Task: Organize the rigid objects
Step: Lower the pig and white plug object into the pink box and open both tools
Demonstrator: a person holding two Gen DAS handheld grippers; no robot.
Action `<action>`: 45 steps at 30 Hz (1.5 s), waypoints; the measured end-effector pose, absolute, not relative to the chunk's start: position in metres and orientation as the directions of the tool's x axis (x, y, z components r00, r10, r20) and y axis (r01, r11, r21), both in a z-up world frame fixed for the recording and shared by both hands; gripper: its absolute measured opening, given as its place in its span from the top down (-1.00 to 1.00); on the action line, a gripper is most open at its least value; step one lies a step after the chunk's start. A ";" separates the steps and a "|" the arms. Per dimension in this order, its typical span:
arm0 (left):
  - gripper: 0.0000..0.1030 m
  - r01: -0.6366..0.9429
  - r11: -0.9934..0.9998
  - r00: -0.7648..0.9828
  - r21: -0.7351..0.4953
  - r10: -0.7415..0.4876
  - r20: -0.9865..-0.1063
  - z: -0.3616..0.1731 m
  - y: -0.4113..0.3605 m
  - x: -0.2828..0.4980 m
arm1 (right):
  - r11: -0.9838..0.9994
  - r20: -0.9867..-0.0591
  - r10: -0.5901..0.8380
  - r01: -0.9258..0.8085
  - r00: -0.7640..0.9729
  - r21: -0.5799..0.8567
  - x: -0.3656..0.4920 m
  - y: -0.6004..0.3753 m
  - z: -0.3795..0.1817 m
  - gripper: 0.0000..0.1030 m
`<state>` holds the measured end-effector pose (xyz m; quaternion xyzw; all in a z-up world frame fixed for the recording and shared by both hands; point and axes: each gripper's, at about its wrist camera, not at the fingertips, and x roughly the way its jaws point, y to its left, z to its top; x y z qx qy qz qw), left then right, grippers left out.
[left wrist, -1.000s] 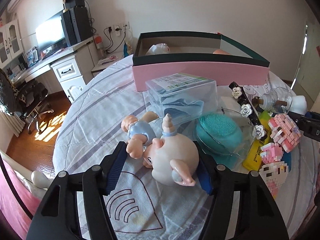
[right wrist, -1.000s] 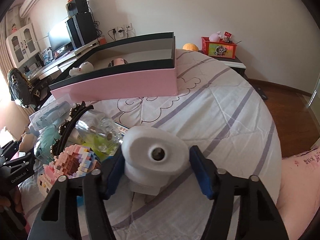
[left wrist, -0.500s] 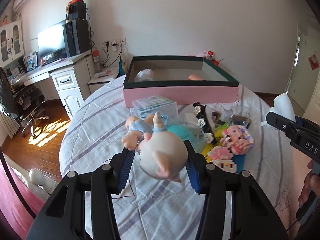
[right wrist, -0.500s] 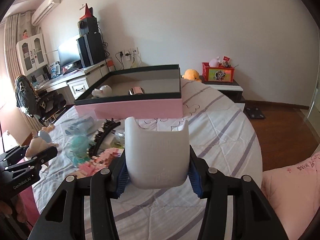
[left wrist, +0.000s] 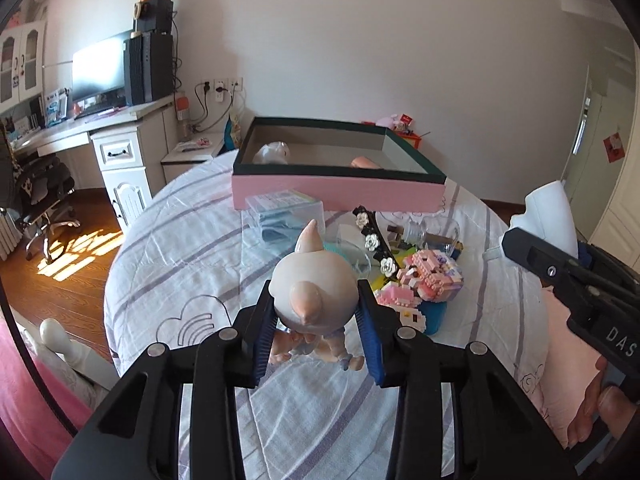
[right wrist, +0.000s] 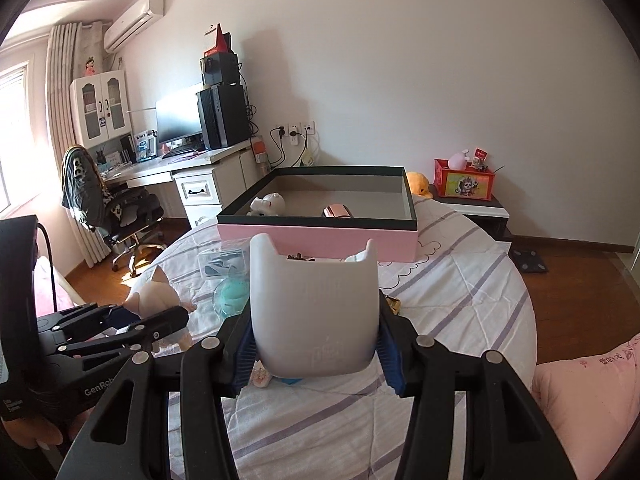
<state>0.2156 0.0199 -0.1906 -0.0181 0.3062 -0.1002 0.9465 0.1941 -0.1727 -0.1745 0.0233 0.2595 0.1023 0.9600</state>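
Left tool (left wrist: 316, 334) tilted down, pig figure (left wrist: 314, 290) between closing jaws

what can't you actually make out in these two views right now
- Pig figurine, left wrist view: its face points away, and its legs are partly hidden behind the left gripper, whose jaws are closing on it.
- Pile of small items beside the pink box, right wrist view: mostly blocked by the white holder in the right gripper.
- Two objects inside the box: too small to identify.

striped bed sheet (left wrist: 180, 248) bears pink box (left wrist: 340, 194), clear case (left wrist: 286, 210), block toys (left wrist: 432, 272), glass bottle (left wrist: 434, 232)
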 end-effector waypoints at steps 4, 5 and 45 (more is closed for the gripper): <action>0.26 0.158 0.985 0.857 -0.067 -0.171 -0.486 -0.159 0.016 0.198 | 0.978 -0.456 0.206 -0.185 0.866 0.091 0.186 -0.170 -0.163 -0.02; 0.26 0.155 0.987 0.872 -0.051 -0.161 -0.463 -0.150 0.013 0.193 | 0.979 -0.441 0.202 -0.182 0.875 0.088 0.182 -0.168 -0.159 -0.02; 0.26 0.254 0.967 0.861 0.028 -0.213 -0.462 -0.084 -0.028 0.369 | 0.971 -0.444 0.180 -0.230 0.878 -0.060 0.348 -0.162 -0.095 -0.02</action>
